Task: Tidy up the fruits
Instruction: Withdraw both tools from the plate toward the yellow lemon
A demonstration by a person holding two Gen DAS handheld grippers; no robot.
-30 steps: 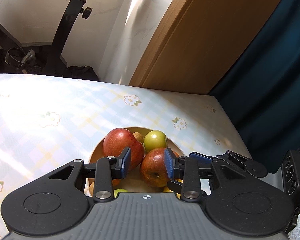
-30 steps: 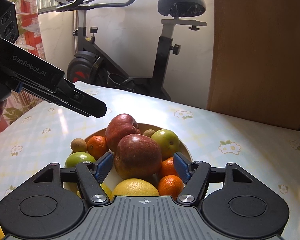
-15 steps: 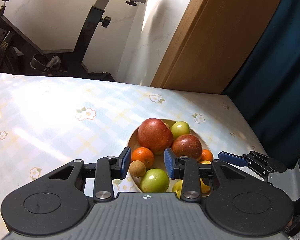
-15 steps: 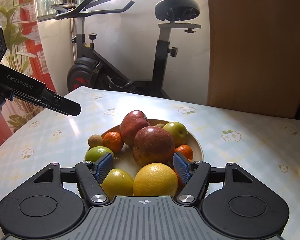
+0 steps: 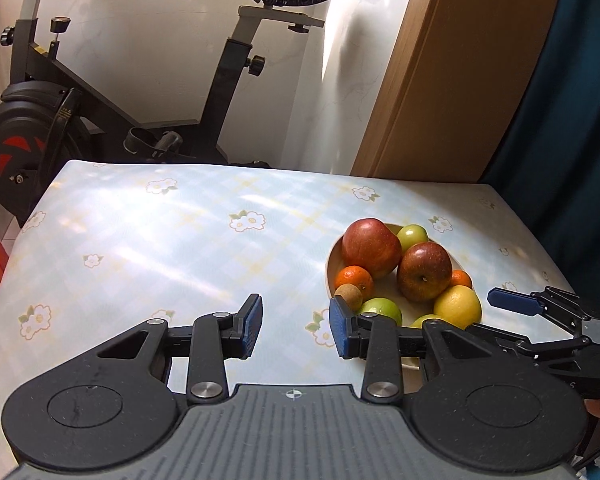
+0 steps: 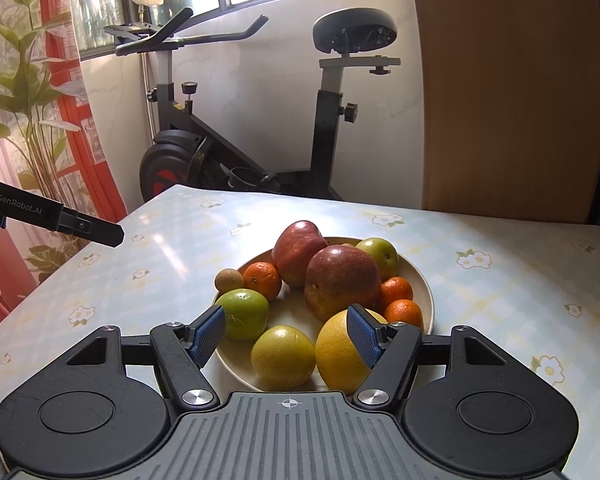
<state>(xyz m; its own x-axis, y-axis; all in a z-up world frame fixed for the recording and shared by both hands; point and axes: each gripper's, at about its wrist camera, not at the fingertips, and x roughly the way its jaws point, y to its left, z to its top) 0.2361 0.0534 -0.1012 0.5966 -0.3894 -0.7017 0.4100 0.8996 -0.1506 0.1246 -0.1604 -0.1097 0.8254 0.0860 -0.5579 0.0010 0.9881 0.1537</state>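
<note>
Your left gripper (image 5: 296, 330) hangs over the table with the pale blue and yellow checked cloth printed with white flowers (image 5: 172, 248). Its jaws stand apart with a clear gap, and between the blue pads there is only the cloth; it holds nothing. The round cream plate of fruit (image 5: 330, 268) lies to the right of this gripper, close to its right finger but not between the fingers.

Your right gripper (image 6: 286, 334) is just in front of the same plate (image 6: 424, 292) and points down at it. Its jaws are about half open and empty. The pads do not press on any fruit: the yellow-green round citrus fruit (image 6: 283, 356) shows in the gap between them, the big yellow-orange grapefruit (image 6: 338, 354) is partly behind the right pad, and the green apple (image 6: 246, 312) is just beyond the left pad.

On the plate you also have two dark red apples (image 6: 342, 280) leaning on each other in the middle, a smaller green apple (image 6: 378, 252) behind them, three small orange mandarins (image 6: 263, 278) and a small brown round fruit (image 6: 229, 280) at the left rim. All the fruit is on the plate.

A black exercise bike (image 6: 260, 120) stands behind the table, beside a brown wooden panel (image 6: 512, 92).
</note>
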